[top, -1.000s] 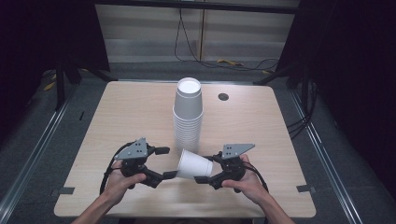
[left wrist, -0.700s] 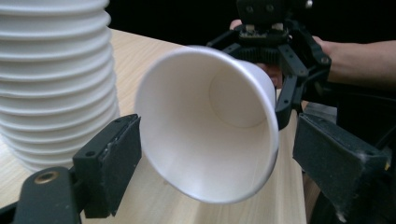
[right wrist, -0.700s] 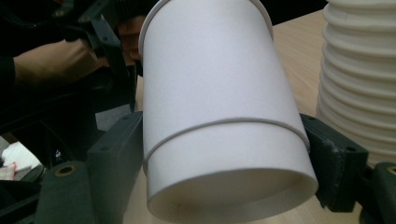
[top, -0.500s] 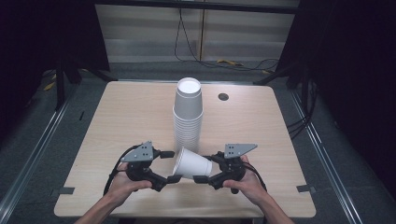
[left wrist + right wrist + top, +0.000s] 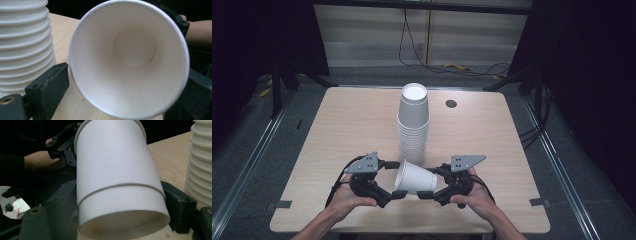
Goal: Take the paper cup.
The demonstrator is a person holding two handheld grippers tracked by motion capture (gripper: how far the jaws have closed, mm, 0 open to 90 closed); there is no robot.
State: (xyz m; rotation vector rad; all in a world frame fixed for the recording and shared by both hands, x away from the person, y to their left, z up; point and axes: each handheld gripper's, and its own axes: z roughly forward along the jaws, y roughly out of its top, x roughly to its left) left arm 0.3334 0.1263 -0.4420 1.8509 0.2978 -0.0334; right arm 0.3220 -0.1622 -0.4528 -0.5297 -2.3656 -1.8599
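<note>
A white paper cup (image 5: 414, 177) lies on its side in the air near the table's front edge, mouth to the left. My right gripper (image 5: 429, 182) is shut on its base end (image 5: 112, 170), one jaw on each side. A thin rim line rings the body there, like one cup nested in another. My left gripper (image 5: 397, 179) is open, its jaws flanking the cup's mouth (image 5: 130, 62) close to the rim. Just behind stands a tall stack of white cups (image 5: 413, 125), upright.
The wooden table (image 5: 342, 125) has a round cable hole (image 5: 451, 103) at the back right and tape marks (image 5: 282, 205) near the front corners. The stack (image 5: 25, 45) is close beside the left jaw. Dark floor and cables surround the table.
My left gripper has moved right until its jaws flank the cup's mouth. The right gripper and the cup have stayed almost still.
</note>
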